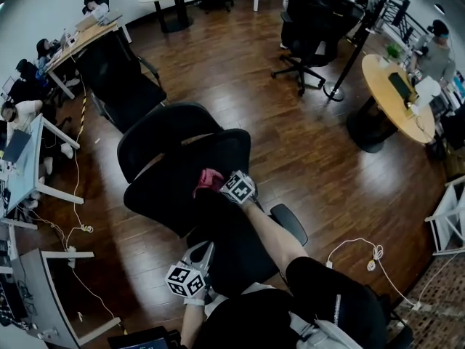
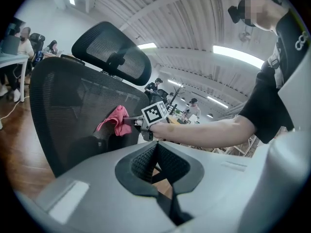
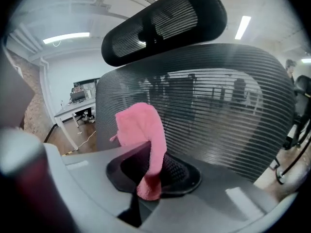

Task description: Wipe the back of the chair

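Gripping a pink cloth [image 3: 138,125] in the jaws of the right gripper [image 3: 150,178], free end up, seemingly touching the mesh chair back [image 3: 218,106] dead ahead, mid-frame. With left gripper [image 2: 156,148] jaws together on nothing, lower frame, well apart. Probably wiping sideways next, right-handed.

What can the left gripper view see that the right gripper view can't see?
Only the left gripper view shows the right gripper from outside, with its marker cube and the person's arm, plus the left gripper's own jaws, shut on nothing. Only the right gripper view shows its jaws up close, clamped on the pink cloth, and a white desk. Both show the cloth at the chair's mesh back and the headrest.
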Demonstrator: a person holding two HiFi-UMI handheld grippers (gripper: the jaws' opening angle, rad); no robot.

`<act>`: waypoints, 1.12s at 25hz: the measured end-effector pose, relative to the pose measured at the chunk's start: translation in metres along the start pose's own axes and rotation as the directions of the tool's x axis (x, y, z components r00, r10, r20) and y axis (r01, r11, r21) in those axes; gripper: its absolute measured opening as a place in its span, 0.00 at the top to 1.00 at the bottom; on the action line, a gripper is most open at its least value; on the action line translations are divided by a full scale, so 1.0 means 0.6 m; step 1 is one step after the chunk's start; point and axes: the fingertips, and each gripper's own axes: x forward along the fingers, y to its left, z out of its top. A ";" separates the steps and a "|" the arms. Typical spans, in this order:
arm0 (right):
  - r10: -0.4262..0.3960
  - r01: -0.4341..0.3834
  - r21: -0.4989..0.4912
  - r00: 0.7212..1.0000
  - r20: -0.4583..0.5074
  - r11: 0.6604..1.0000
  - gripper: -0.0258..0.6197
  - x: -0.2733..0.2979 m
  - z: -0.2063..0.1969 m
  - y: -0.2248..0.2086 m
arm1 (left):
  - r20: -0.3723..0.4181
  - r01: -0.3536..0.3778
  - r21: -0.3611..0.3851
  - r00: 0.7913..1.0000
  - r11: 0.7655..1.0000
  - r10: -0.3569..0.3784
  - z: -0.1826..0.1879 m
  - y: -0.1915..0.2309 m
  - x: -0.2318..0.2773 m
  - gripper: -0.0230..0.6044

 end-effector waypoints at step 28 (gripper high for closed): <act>-0.436 0.469 0.352 0.883 -0.173 0.810 0.90 -0.190 -0.175 -0.269 | 0.028 0.014 -0.058 1.000 0.998 -0.013 -0.043 -0.006 0.028 0.98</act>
